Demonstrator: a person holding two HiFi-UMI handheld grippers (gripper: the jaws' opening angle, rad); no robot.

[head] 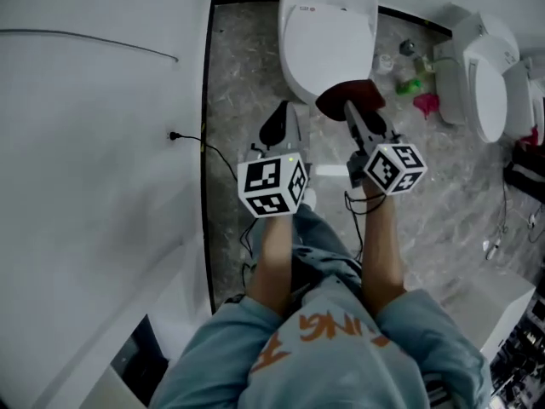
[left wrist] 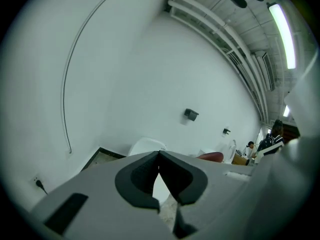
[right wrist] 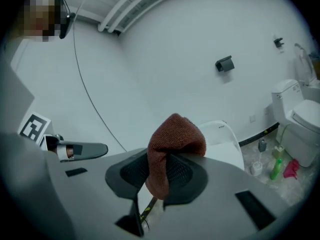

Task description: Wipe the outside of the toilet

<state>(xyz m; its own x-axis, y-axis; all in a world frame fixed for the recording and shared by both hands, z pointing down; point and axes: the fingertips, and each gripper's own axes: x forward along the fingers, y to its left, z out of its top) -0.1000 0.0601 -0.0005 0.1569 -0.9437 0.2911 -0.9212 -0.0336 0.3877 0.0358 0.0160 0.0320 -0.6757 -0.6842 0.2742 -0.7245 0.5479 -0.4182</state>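
The right hand-held gripper [right wrist: 159,176] pinches a rust-red cloth [right wrist: 175,136] by the toilet's [head: 328,37] near front. The left hand-held gripper [left wrist: 159,166] is pressed together, empty. Best to press the cloth flat and sweep the bowl's outer curve in overlapping strokes.

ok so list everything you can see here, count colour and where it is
toilet: 1, white, lid down, straight ahead
second toilet: 1, white, off to the right
floor: grey marbled, dark border
green bottle: 1, on the floor between the toilets
pink item: 1, beside the green bottle, cannot tell what
wall box: 1, dark, on the white wall
cable: 1, thin, dark, along the wall
cloth: 1, reddish brown, pinched between the right gripper's fingers
left gripper: grey, shut, nothing in it
right gripper: grey, shut on the cloth
person: pale blue top, orange print
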